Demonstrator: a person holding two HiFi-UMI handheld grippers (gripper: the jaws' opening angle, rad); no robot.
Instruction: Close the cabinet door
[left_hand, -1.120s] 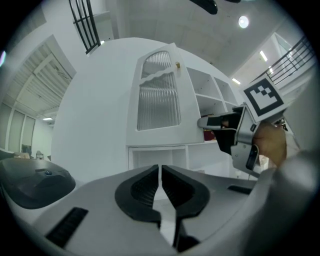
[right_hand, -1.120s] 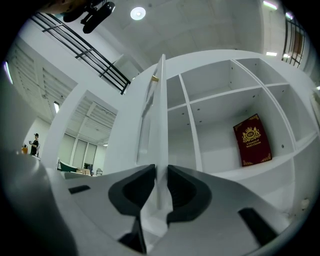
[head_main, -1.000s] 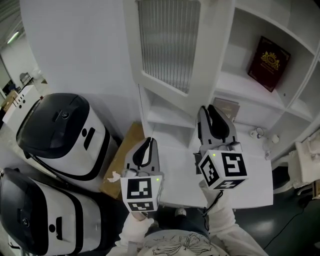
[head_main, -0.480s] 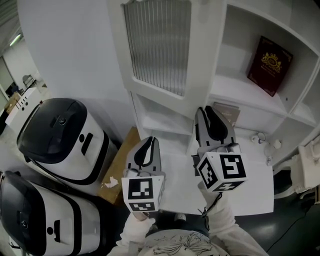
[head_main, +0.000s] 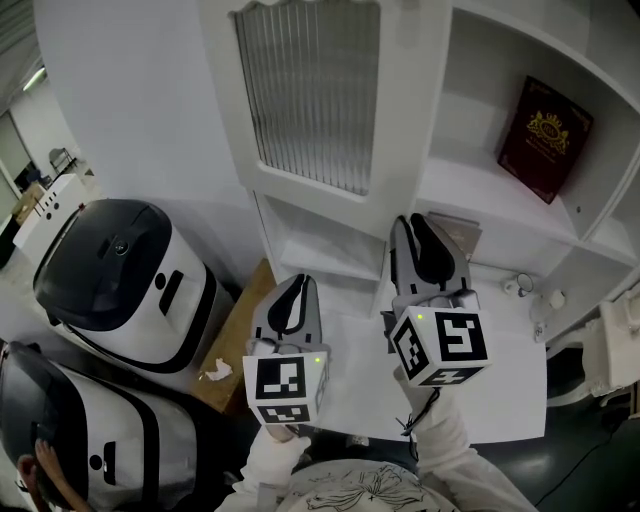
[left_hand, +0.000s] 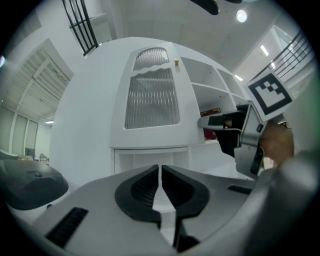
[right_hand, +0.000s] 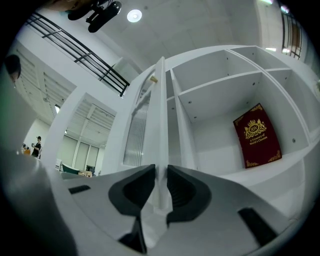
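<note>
In the head view we see the cabinet door (head_main: 310, 100), with its ribbed glass panel, standing open at the left side of the white cabinet (head_main: 480, 190). The right hand-held gripper (head_main: 418, 226) reaches up to the lower corner of this door. The left hand-held gripper (head_main: 290, 296) is lower and to the left, apart from the door, above the white desk (head_main: 500, 390). A red book (head_main: 545, 138) leans on a shelf inside the cabinet. Two grey and white machines (head_main: 120, 280) stand at the left.

In the left gripper view we see its jaws pressed together with nothing between them. The door is in front of it, well apart.

In the right gripper view the thin edge of the door runs straight down between the jaws, and they appear to be pinching it. The red book is at the right.
</note>
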